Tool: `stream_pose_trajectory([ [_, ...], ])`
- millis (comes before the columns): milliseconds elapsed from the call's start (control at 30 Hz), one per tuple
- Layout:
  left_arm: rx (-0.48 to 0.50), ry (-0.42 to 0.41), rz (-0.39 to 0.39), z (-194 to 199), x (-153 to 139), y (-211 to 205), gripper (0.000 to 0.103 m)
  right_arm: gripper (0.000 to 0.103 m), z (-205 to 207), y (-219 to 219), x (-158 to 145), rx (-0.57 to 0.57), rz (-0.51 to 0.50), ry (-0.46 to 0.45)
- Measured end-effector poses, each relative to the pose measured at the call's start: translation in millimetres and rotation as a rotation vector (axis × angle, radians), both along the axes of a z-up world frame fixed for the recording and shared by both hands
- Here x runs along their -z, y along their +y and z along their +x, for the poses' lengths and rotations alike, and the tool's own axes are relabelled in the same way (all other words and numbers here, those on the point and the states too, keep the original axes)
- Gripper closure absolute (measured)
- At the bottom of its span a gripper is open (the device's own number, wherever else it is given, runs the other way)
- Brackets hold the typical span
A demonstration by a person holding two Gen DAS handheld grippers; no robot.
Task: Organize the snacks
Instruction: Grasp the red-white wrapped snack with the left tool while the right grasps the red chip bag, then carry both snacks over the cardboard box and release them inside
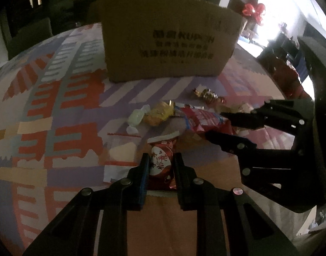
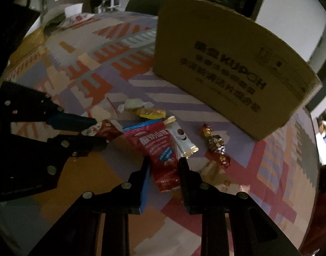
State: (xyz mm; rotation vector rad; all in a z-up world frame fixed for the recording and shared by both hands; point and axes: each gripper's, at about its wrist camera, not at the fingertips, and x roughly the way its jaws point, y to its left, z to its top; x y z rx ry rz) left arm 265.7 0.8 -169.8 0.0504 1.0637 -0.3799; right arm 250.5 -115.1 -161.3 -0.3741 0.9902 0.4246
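Gripping: left tool [image 1: 160, 160] clamped on a small red heart packet [image 1: 162, 166]; right tool [image 2: 164, 164] clamped on the long red snack pouch [image 2: 163, 157], mid-tabletop [image 1: 56, 106] before the cardboard box [image 1: 163, 36].
Risk: the pouch, likely pinched near one end, may swing or drag neighbouring sweets.
Views: only the right view shows the pouch's lettering.
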Motion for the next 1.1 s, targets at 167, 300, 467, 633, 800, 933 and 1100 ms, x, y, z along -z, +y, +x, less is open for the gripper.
stream_pose_trajectory([
  [167, -0.025, -0.036, -0.011, -8.1, -17.9, 5.0, 0.080, 0.077, -4.6, -4.4, -13.9, 0.056, 0.036, -0.019],
  [300, -0.040, -0.063, -0.014, -10.8, -32.6, 7.1, 0.080, 0.077, -8.8, -6.8, -27.5, 0.100, 0.069, -0.040],
  [467, -0.060, -0.106, -0.007, -14.5, -51.8, 7.8, 0.080, 0.077, -14.9, -10.6, -46.4, 0.142, 0.105, -0.079],
  [633, -0.061, -0.166, -0.003, -17.1, -74.5, 6.4, 0.081, 0.077, -17.9, -15.3, -64.6, 0.187, 0.138, -0.118],
  [800, -0.064, -0.221, -0.010, -16.0, -97.0, 6.8, 0.080, 0.077, -20.2, -19.6, -84.1, 0.223, 0.167, -0.160],
  [933, -0.061, -0.263, -0.013, -11.8, -115.0, 4.5, 0.081, 0.077, -20.2, -22.6, -100.9, 0.238, 0.185, -0.198],
  [1100, -0.049, -0.326, 0.002, -4.3, -136.3, 0.3, 0.081, 0.077, -17.4, -25.5, -122.4, 0.253, 0.195, -0.259],
])
